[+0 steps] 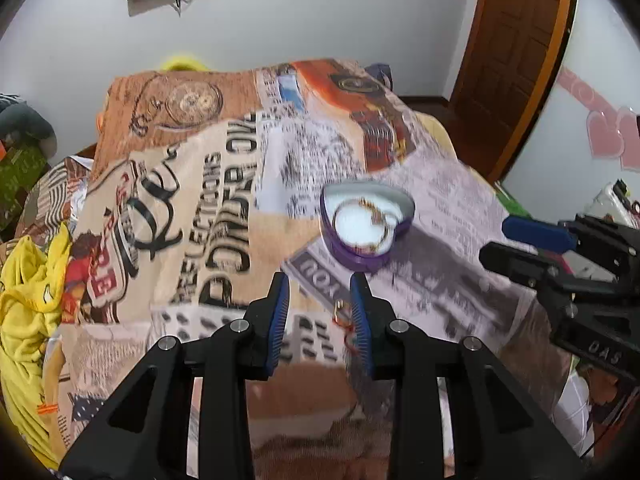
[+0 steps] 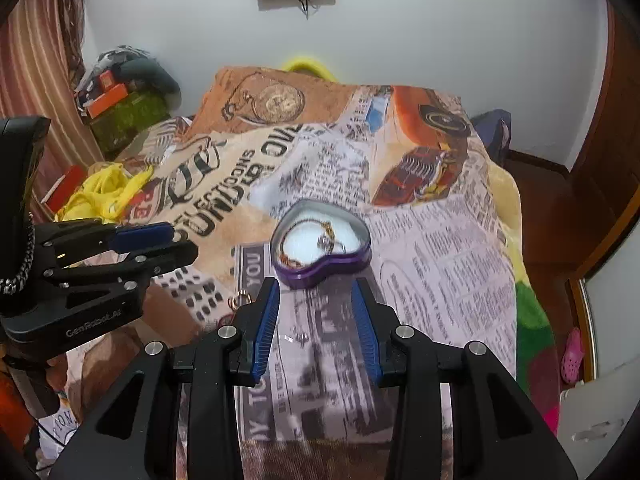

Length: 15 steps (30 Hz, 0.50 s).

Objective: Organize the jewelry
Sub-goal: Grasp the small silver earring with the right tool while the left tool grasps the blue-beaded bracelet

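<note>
A purple heart-shaped tin (image 1: 365, 224) (image 2: 320, 240) lies open on the printed blanket, with a gold chain (image 1: 376, 212) (image 2: 316, 236) and a ring inside on white lining. My left gripper (image 1: 320, 284) is open and empty, just short of the tin. A small gold and red piece of jewelry (image 1: 343, 320) (image 2: 240, 300) lies on the blanket between the left fingers, close to the right one. My right gripper (image 2: 316, 286) is open and empty, also just short of the tin. A small silver piece (image 2: 300, 335) lies on the blanket between its fingers.
The printed blanket (image 1: 224, 208) (image 2: 440, 240) covers a bed. Yellow cloth (image 1: 28, 304) (image 2: 104, 192) is heaped at the left edge. A wooden door (image 1: 516, 48) stands at the right. Each gripper shows in the other's view, the right one (image 1: 560, 264) and the left one (image 2: 100, 264).
</note>
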Motion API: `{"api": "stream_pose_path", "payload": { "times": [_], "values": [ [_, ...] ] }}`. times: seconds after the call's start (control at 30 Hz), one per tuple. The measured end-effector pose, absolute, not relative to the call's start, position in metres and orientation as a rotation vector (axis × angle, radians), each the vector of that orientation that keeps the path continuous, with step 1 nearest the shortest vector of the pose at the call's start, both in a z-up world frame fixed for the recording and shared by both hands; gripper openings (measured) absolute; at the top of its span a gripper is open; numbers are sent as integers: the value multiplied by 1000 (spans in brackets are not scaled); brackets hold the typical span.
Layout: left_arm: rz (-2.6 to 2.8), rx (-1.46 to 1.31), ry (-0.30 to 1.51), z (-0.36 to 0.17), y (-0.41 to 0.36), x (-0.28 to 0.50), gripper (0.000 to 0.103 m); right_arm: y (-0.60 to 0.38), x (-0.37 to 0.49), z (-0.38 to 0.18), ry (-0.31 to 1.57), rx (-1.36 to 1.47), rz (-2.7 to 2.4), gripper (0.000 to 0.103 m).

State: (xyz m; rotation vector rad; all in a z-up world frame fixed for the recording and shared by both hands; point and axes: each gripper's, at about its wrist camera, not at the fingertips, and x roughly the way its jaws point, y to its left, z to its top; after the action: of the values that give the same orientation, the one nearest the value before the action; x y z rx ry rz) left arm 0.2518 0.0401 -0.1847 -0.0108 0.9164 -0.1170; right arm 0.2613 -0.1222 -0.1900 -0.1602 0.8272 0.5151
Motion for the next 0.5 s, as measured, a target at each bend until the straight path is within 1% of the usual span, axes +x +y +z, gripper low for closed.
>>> {"api": "stream_pose_path", "payload": {
  "times": [0.27, 0.5],
  "values": [
    [-146, -9, 998, -221, 35, 242, 30, -123, 258, -219, 891, -171, 505, 34],
    [-188, -8, 1019, -239, 26, 244, 30, -123, 256, -240, 932, -177, 509, 34]
  ]
}}
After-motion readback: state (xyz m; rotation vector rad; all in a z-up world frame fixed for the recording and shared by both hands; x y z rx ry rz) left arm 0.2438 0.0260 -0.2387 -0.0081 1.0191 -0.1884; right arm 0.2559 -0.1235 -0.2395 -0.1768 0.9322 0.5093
